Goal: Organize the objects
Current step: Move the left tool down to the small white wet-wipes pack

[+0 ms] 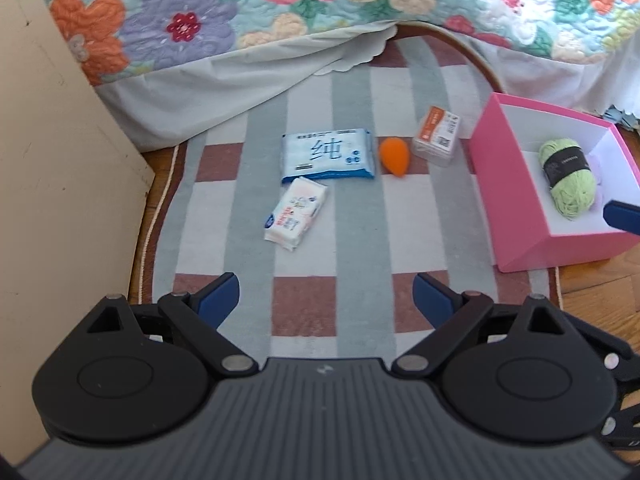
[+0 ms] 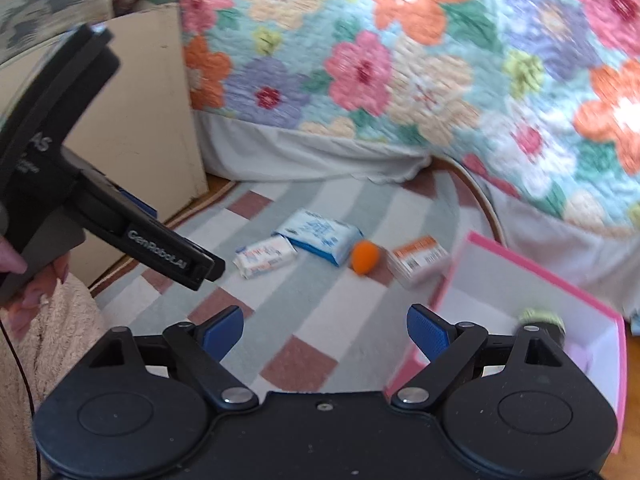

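Observation:
On the striped rug lie a blue wipes pack (image 1: pixel 328 155) (image 2: pixel 320 236), a small white tissue pack (image 1: pixel 296 214) (image 2: pixel 266 258), an orange egg-shaped sponge (image 1: pixel 395 156) (image 2: pixel 364 257) and a clear box with an orange label (image 1: pixel 437 135) (image 2: pixel 418 260). A pink box (image 1: pixel 520 208) (image 2: pixel 480 264) at the right holds a green yarn ball (image 1: pixel 566 178) (image 2: pixel 540 318). My left gripper (image 1: pixel 326 296) is open and empty above the rug's near part. My right gripper (image 2: pixel 326 330) is open and empty beside the pink box.
A bed with a flowered quilt (image 1: pixel 280 4) (image 2: pixel 400 72) runs along the back. A beige cabinet (image 1: pixel 52 168) (image 2: pixel 140 120) stands at the left. The left gripper's body (image 2: pixel 80 184) shows in the right wrist view. Wooden floor (image 1: pixel 600 284) lies beyond the rug.

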Demonstrator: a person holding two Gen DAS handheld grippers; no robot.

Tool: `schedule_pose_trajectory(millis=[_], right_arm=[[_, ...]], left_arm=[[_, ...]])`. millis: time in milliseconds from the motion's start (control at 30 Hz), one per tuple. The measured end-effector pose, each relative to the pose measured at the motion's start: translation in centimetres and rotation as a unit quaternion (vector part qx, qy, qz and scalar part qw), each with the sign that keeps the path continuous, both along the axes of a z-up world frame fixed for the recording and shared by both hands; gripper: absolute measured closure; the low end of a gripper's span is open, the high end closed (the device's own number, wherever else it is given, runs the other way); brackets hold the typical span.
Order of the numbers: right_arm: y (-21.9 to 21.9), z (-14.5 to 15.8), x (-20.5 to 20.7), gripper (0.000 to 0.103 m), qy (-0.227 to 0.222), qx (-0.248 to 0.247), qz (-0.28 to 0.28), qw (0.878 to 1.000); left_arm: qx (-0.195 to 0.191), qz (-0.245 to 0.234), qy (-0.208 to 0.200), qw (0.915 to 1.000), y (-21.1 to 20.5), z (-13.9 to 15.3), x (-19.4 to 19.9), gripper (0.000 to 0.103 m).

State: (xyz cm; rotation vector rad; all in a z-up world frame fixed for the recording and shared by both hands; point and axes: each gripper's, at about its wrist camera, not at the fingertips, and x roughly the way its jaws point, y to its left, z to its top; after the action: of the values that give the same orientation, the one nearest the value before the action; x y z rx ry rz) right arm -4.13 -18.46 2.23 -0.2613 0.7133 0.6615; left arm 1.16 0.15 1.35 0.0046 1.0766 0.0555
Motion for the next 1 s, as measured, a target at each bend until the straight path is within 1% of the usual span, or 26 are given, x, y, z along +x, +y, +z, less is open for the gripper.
schedule_pose_trajectory(millis=[100,167,233,300,400,500,600,667,700,800,900,1000], right_arm=[[0.7,-0.3,0.7,0.011,-0.009,0.02,0.004,1.0],[1.4,-0.7,1.3,0.011,-0.011,0.009,0.005,1.0],[2.1,-1.4,1.7,0.011,-0.031,0.004,0.0,1.0],[2.8,-2.1,2.4,0.011,-0.035,-0.001,-0.008,0.999],[3.6,-2.9,3.1,0.011,-0.037,0.006,-0.007,0.999],[4.4,-3.3,3.5,0.011,-0.057,0.011,-0.006,0.998],[5.4,-3.5,4.4,0.011,-0.056,-0.004,-0.001,0.998],[5.9,-3.6,4.8,0.011,-0.063,-0.007,0.002,0.998],[6.1,-3.6,5.2,0.01,-0.06,-0.007,0.001,0.998],[6.9,-3.9,6.5,0.003,-0.031,-0.005,0.002,1.0],[8.0,-4.8,7.5,0.002,0.002,0.005,0.027,1.0],[9.5,-5.8,7.5,0.002,-0.006,-0.001,0.053,0.999]], left_arm=[[-0.007,0.007,-0.002,1.0,1.2,-0.1,0.2,0.009],[-0.011,0.008,0.0,0.9999,1.7,-0.1,0.4,0.009],[-0.022,0.014,-0.003,0.9997,2.2,-0.2,0.6,0.009],[-0.032,0.015,0.0,0.9994,2.6,-0.3,0.8,0.009],[-0.038,0.02,0.004,0.9991,3.2,-0.7,1.4,0.009],[-0.042,0.029,0.01,0.9987,4.0,-1.2,2.3,0.009],[-0.061,0.04,0.014,0.9972,5.1,-1.5,3.5,0.009],[-0.073,0.04,0.015,0.9964,5.7,-1.7,4.4,0.009],[-0.074,0.039,0.014,0.9964,5.8,-1.8,4.8,0.009],[-0.075,0.038,0.013,0.9964,6.3,-2.0,6.2,0.009],[-0.067,0.035,0.011,0.9971,6.4,-2.4,7.8,0.009],[-0.088,0.039,0.022,0.9951,6.9,-3.3,9.2,0.009]])
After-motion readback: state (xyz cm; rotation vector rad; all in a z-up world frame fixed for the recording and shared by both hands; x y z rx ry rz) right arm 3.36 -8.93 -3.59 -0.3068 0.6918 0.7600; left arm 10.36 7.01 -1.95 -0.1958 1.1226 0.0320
